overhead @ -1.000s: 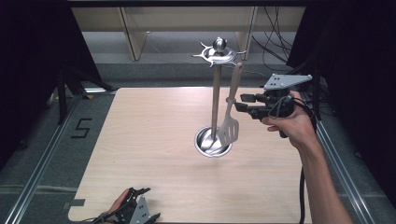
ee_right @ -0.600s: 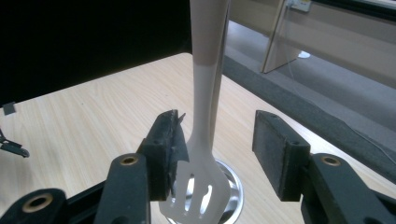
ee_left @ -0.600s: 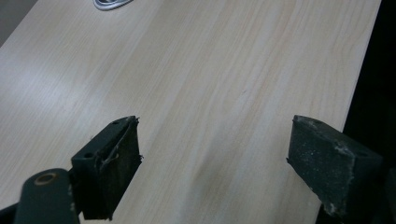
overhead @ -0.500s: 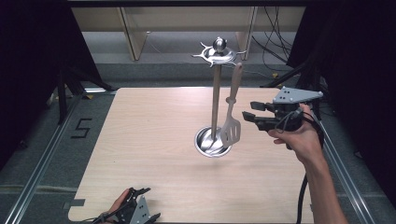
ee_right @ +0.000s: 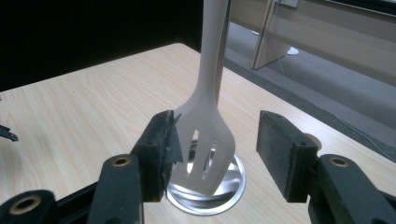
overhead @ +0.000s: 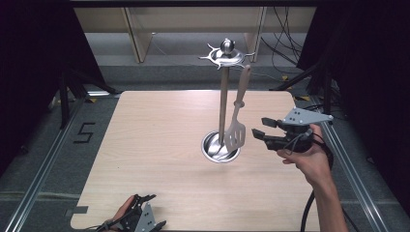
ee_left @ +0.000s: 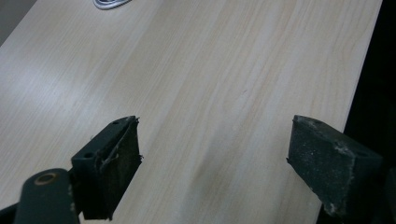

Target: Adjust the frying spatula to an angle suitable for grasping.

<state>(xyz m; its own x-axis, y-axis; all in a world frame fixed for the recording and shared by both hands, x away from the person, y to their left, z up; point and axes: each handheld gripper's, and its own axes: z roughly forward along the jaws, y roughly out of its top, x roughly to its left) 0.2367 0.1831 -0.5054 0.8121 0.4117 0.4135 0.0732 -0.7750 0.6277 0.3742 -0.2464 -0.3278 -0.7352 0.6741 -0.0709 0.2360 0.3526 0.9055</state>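
Observation:
A metal utensil stand [overhead: 223,96] rises from its round base [overhead: 212,151] at mid-table. From a hook at its top hangs a pale slotted spatula [overhead: 235,131], free of any grip. My right gripper [overhead: 259,128] is just right of the spatula's blade, a small gap away. Its jaws have just been opening and nothing is pressed between them. In the right gripper view the spatula [ee_right: 205,140] hangs a little beyond the open right gripper [ee_right: 217,149], close to the left pad [ee_right: 163,149]. My left gripper [overhead: 153,210] rests open at the table's near edge, seen open in its own view [ee_left: 212,154].
The light wooden table [overhead: 159,145] is bare around the stand. Its right edge [ee_left: 359,70] runs close beside the left gripper's far jaw. Dark curtains flank the table, cables lie at the back right, and metal floor rails run along both sides.
My right gripper has drawn back from the spatula's handle, moving right and downward, and its jaws stand wider. The spatula stays hanging on the stand. The left gripper has not moved.

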